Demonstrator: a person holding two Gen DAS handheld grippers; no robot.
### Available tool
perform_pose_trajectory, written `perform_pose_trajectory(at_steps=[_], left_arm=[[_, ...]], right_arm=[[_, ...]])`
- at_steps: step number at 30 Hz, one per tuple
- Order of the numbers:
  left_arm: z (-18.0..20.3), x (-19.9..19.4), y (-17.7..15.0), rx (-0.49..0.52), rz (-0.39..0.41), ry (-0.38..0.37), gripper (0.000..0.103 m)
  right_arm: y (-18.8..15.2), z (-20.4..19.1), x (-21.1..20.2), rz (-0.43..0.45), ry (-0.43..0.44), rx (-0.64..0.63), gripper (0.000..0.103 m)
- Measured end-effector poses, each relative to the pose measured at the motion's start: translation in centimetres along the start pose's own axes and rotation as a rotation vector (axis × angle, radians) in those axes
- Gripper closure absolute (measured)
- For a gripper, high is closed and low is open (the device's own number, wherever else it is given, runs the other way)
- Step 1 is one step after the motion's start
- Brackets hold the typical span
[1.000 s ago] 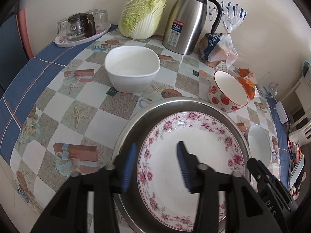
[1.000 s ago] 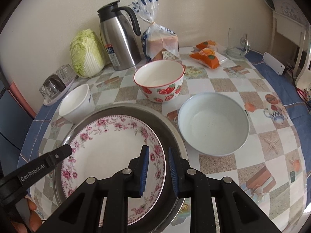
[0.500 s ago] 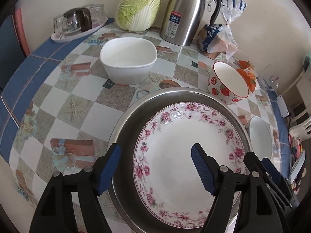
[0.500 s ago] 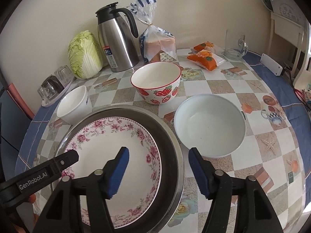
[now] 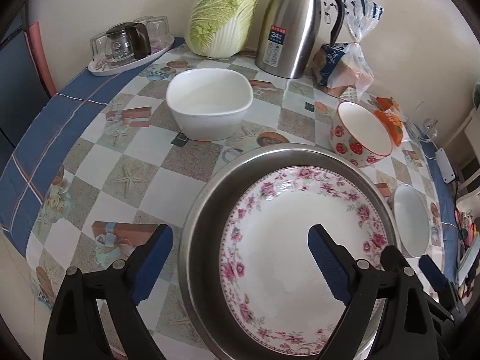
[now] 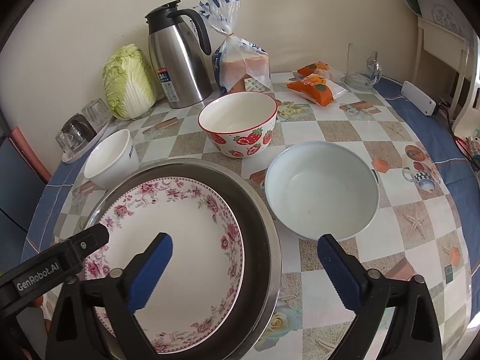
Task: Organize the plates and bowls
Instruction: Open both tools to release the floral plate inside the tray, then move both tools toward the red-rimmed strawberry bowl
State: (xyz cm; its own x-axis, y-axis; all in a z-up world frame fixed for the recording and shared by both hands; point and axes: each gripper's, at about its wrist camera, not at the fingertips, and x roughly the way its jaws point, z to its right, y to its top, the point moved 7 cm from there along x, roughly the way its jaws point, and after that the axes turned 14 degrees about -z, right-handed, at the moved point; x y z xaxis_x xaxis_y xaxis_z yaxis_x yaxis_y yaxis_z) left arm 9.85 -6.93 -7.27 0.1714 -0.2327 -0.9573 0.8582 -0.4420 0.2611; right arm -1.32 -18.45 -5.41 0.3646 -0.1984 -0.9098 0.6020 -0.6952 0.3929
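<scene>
A white plate with a pink flower border [image 5: 300, 240] [image 6: 186, 225] lies flat inside a wide steel pan [image 5: 207, 210] [image 6: 264, 225]. My left gripper [image 5: 240, 237] hovers over the pan's left rim, jaws opening, touching nothing. Over the pan's right rim my right gripper [image 6: 245, 241] is also opening and holds nothing. A white square bowl [image 5: 210, 105] [image 6: 111, 162] stands behind the pan. A strawberry-patterned bowl [image 5: 360, 135] [image 6: 240, 126] and a pale round bowl [image 5: 411, 219] [image 6: 321, 186] stand to its right.
Along the wall stand a tray of glasses [image 5: 129, 48], a cabbage [image 5: 222, 24], a steel jug [image 5: 294, 30] and a bread bag [image 5: 345, 66]. Orange snack packs [image 6: 315, 84], a glass mug [image 6: 360, 69] and a white power strip [image 6: 417, 99] sit at the far right.
Both pairs of jaws have spread from close together to wide apart. The plate lies in the pan as before, and neither hand has shifted.
</scene>
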Motion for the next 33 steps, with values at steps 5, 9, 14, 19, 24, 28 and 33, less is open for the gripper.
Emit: perform_pose_trajectory(at_steps=[5,9,14,19,24,28,33], left_arm=[[-0.5,-0.4,0.3,0.000,0.034,0.045,0.011],[-0.8,-0.5,0.5,-0.008,0.046,0.059,0.011],[-0.7,-0.9,0.5,0.000,0.103,0.065,0.011],[-0.5,-1.0,0.7,0.018,0.145,0.100,0.011],[-0.4,-0.7,0.8,0.032,0.149,0.118,0.011],[-0.3,-0.8,0.7,0.045,0.154,0.134,0.010],[-0.3,-0.1,0.8,0.064,0.110,0.136,0.010]], right_arm=[[0.0,0.1,0.0,0.000,0.003,0.004,0.000],[0.0,0.4,0.1,-0.001,-0.006,0.003,0.000],[-0.2,0.5,-0.2,0.021,-0.033,-0.018,0.000],[-0.4,0.9,-0.5,0.043,-0.033,-0.018,0.000],[-0.3,0.8,-1.3,0.092,-0.038,-0.033,0.000],[-0.3,0.7,-1.5,0.095,-0.045,-0.046,0.000],[-0.3,0.9,-1.2,0.049,-0.052,-0.041,0.000]])
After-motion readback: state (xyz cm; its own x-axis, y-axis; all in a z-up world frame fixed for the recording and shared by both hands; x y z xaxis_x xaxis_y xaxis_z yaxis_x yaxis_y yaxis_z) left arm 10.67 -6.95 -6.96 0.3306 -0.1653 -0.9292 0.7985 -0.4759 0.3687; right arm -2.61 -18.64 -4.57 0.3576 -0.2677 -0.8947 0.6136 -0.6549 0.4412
